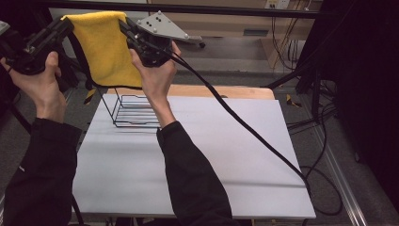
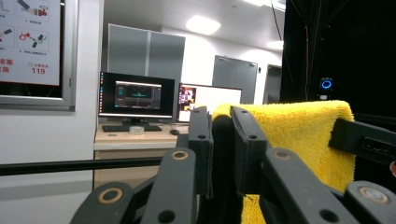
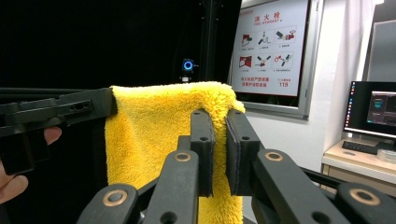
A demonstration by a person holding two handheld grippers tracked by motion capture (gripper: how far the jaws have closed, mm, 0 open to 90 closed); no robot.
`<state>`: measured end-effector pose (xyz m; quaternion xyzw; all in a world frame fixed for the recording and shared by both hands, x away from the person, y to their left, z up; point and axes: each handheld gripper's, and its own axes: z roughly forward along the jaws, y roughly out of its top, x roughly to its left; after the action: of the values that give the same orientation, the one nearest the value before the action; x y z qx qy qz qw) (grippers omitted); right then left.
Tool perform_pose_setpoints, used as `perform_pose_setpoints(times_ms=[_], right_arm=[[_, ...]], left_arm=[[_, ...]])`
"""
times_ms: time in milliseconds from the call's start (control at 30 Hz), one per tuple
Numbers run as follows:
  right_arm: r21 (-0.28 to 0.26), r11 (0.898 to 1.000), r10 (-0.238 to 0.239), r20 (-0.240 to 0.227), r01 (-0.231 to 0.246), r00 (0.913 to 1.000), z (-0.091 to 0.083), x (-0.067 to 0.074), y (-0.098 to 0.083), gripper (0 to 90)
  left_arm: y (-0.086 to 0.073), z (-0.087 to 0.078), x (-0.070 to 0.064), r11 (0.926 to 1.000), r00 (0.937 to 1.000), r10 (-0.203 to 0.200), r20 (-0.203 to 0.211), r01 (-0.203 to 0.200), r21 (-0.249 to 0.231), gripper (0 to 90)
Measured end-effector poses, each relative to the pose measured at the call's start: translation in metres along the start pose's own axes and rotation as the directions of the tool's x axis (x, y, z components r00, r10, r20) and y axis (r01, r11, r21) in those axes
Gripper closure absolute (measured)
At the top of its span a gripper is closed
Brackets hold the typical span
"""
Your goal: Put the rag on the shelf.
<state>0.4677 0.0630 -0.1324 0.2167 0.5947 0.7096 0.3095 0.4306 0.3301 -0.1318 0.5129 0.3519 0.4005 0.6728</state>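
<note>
A white-topped table [image 1: 197, 165] with a wooden edge [image 1: 235, 91] is set on a grey floor [image 1: 339, 155], across which black cables [image 1: 324, 188] are trailed. Two lit monitors [image 2: 136, 94] are placed on a pale wooden desk [image 2: 121, 136] before grey wall panels [image 2: 144, 51]. A fire-hydrant poster [image 3: 271, 44] is hung on the white wall. Ceiling lights [image 2: 203, 24] are switched on.

White wall poster with red header [image 3: 271, 46], right of yellow fluffy towel [image 3: 159, 140]: Chinese heading, small English line under it too blurred to read, "119" at lower right. Same poster [image 2: 30, 39] in left gripper view: "119" in red.
</note>
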Motion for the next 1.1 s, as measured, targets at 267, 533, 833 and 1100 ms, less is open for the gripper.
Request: perform_pose_setpoints(times_ms=[267, 533, 833, 1100], right_arm=[[-0.005, 1.000, 0.006, 0.017, -0.006, 0.9998, 0.010, -0.011, 0.001, 83.2], [0.005, 1.000, 0.010, 0.037, -0.010, 0.9993, 0.024, -0.023, 0.000, 83.2], [0.014, 1.000, 0.018, 0.045, -0.018, 0.9988, 0.041, -0.033, -0.002, 83.3], [0.052, 0.999, 0.003, 0.048, -0.006, 0.9988, 0.053, -0.044, -0.010, 83.2]], left_arm=[[0.006, 0.020, 0.006, 0.9994, 0.9998, 0.018, 0.000, -0.018, 0.031, 79.1], [0.010, 0.038, 0.012, 0.9978, 0.9992, 0.039, -0.010, -0.038, 0.054, 79.2], [0.009, 0.058, 0.026, 0.9970, 0.9995, 0.028, -0.017, -0.026, 0.073, 79.2], [0.000, 0.069, 0.036, 0.9951, 0.9995, 0.031, -0.004, -0.031, 0.095, 79.2]])
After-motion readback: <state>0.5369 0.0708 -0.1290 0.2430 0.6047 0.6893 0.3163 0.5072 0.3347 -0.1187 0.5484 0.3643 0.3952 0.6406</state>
